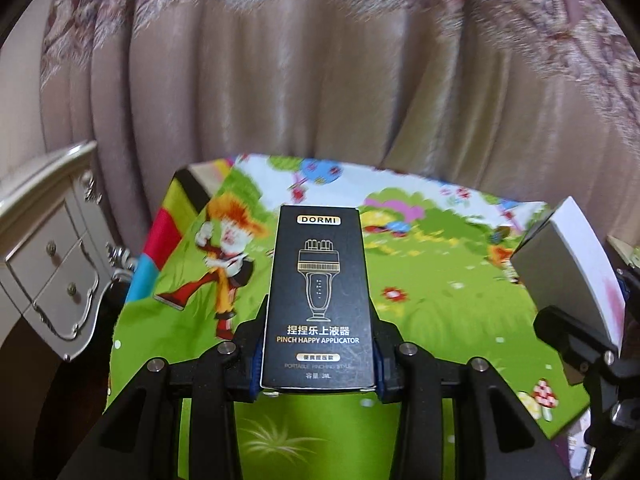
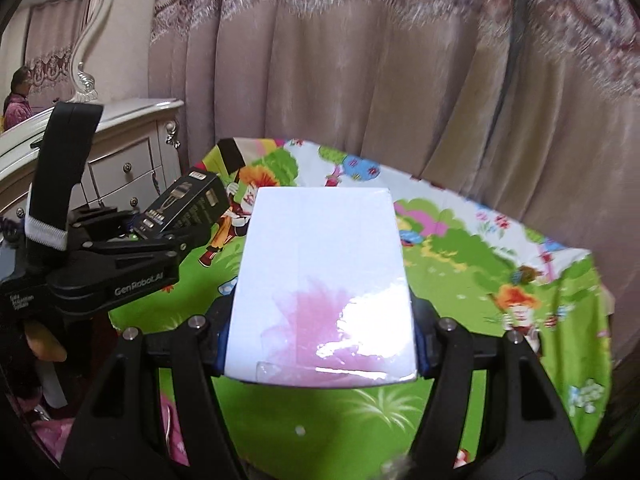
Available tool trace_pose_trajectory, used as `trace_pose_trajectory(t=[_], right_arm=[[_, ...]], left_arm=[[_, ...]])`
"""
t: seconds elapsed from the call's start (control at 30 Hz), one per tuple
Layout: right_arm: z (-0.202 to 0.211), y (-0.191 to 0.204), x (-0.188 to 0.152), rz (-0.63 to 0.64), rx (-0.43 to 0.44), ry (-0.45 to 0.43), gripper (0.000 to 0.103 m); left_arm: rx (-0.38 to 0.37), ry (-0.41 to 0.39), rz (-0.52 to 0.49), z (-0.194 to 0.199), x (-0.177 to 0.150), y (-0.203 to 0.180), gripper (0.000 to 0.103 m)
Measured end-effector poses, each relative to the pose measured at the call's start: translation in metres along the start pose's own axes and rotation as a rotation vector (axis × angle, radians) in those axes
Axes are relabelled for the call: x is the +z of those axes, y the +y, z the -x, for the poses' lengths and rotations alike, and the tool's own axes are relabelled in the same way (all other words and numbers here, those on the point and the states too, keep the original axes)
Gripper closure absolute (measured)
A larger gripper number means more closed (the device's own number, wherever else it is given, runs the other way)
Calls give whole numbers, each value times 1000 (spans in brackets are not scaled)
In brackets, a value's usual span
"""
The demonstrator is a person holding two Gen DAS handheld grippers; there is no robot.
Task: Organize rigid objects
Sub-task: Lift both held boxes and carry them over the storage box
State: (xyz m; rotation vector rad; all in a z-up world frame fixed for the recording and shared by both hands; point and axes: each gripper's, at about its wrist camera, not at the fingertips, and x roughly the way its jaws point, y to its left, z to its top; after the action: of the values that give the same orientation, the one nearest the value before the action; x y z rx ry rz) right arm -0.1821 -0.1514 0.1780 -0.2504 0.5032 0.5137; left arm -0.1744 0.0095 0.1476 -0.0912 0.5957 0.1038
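Jaws narrow: left gripper (image 1: pixel 318 364) clamps black box (image 1: pixel 318 300). Right gripper (image 2: pixel 320 344), at 3 o'clock, jaws wider, clamps white box (image 2: pixel 322 280).

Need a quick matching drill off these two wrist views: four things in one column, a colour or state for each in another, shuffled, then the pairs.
Things:
1. black box
2. white box
3. table cover
4. dresser

Colour or state:
A. pale, with drawers and round knobs, left of the table
B. clamped in the right gripper, pink smudge on its face
C. bright green cartoon print, lying flat
D. clamped in the left gripper, gold print reading DORMI

Pairs: 1-D, 2-B, 3-C, 4-A
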Motion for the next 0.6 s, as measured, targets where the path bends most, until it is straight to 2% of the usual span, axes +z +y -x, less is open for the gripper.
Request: trace_pose_trajectory(t=[0.2,0.6], right_arm=[[49,-12,-15,-20,-64,-31,34],[116,-51,-31,-79,-191,-83,34]], left_arm=[[-69,-56,-67,32,4,-37,63],[-173,-85,-180,64,-7,-101,63]])
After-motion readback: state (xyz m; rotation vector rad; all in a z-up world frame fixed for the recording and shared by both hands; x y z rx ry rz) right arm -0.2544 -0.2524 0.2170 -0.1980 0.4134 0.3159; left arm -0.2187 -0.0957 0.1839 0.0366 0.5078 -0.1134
